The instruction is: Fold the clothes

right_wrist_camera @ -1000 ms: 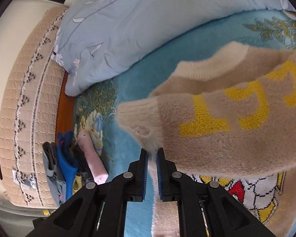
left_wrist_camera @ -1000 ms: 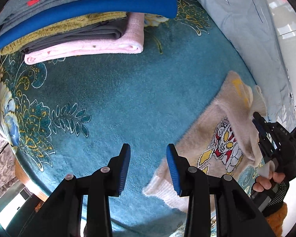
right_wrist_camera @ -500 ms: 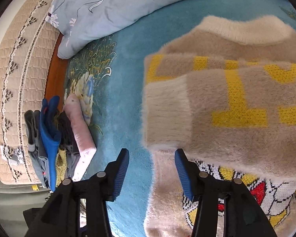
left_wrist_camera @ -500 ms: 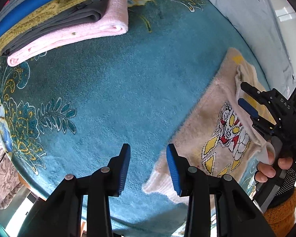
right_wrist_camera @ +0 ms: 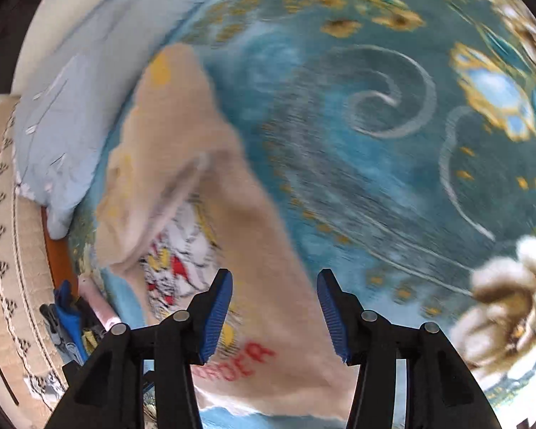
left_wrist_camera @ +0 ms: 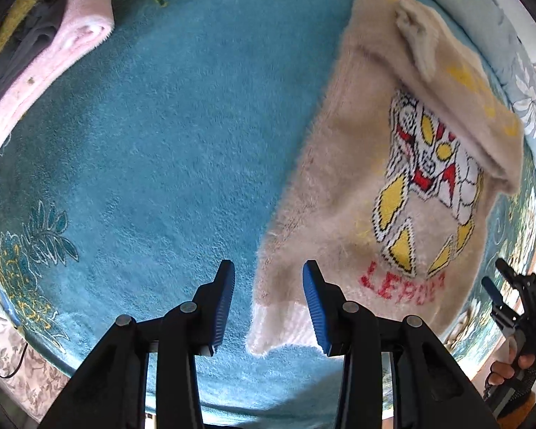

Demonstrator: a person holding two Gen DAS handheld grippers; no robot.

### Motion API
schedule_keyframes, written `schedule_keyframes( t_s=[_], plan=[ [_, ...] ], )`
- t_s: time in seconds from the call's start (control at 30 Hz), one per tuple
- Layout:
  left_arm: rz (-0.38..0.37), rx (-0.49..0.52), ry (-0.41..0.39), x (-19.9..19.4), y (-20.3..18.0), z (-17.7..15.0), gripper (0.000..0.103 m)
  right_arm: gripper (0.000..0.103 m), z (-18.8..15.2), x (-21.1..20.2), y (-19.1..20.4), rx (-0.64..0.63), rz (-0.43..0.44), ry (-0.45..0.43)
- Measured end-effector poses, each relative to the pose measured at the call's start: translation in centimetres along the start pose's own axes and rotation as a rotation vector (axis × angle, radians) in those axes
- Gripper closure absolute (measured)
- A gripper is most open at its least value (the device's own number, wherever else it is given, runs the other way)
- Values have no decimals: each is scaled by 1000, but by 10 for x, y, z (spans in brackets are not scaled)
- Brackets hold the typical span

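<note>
1. Two grippers are in view, both with jaws spread apart and nothing between the blue pads.

2. From the left wrist camera, the left gripper (left_wrist_camera: 268, 304) hangs over the teal blanket (left_wrist_camera: 168, 150). The lower corner of the beige sweater (left_wrist_camera: 361, 193) lies just ahead of its fingertips, nearer the right-hand finger; whether that finger touches the knit, I cannot tell.

3. The sweater lies flat on the blanket, ahead and to the right of the left gripper. A cartoon figure in white, yellow and red faces up, with red lettering below it. One sleeve (left_wrist_camera: 457, 96) is folded across the chest.

4. Far to the right of the left gripper, at the picture's edge, the right gripper (left_wrist_camera: 500, 286) shows, with the person's hand (left_wrist_camera: 507, 368) on its grip. It sits off the sweater's hem side, apart from the cloth.

5. From the right wrist camera, the right gripper (right_wrist_camera: 273, 307) points over the sweater's (right_wrist_camera: 182, 164) lower edge; the view is blurred. The garment stretches ahead and leftward, with bare blanket (right_wrist_camera: 375, 150) to the right.

6. Up and left of the left gripper, a stack of folded clothes (left_wrist_camera: 53, 35) lies on the blanket, a pink piece on its near side, well apart from the sweater.

7. A pale blue pillow (right_wrist_camera: 60, 114) lies beyond the sweater's top, left of the right gripper's line.
</note>
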State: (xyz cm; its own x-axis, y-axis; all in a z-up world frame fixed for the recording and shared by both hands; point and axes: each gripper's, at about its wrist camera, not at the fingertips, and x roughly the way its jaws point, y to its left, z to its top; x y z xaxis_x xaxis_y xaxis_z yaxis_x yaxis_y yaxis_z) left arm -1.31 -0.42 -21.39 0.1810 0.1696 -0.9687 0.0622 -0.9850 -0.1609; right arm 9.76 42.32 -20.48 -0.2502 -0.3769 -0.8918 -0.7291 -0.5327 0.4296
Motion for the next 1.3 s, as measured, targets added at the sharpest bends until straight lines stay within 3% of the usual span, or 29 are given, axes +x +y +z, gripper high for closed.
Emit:
schedule_keyframes(
  t_s=[0.13, 0.33, 0.43, 0.57, 0.63, 0.67, 0.7, 0.8, 0.97, 1.27, 1.3],
  plan=[
    [-26, -63, 38, 22, 12, -5, 63, 49, -25, 7, -37, 93, 114, 68],
    [-67, -128, 60, 37, 19, -11, 63, 49, -39, 34, -34, 100, 120, 131],
    [-73, -125, 72, 41, 17, -14, 63, 54, -45, 35, -30, 72, 106, 135],
    [-69, -135, 93, 46, 17, -17, 63, 77, -57, 40, -36, 76, 96, 162],
    [-50, -136, 80, 43, 16, -19, 71, 83, -63, 40, -37, 84, 103, 176],
    [-27, -126, 58, 39, 13, -20, 84, 85, -67, 42, -36, 96, 112, 183],
    [-4, -116, 35, 35, 9, -22, 89, 86, -69, 42, -35, 113, 123, 190],
    [51, -89, -11, 23, -1, -31, 92, 90, -72, 39, -27, 137, 141, 187],
    [21, -93, -50, -7, -6, -49, 93, 91, -73, 10, -6, 78, 158, 177],
    [13, 34, -100, -69, -17, -93, 93, 94, -83, -65, 0, 4, 180, 181],
    [9, 50, -98, -74, -18, -100, 94, 99, -86, -72, -1, -9, 181, 192]
  ],
)
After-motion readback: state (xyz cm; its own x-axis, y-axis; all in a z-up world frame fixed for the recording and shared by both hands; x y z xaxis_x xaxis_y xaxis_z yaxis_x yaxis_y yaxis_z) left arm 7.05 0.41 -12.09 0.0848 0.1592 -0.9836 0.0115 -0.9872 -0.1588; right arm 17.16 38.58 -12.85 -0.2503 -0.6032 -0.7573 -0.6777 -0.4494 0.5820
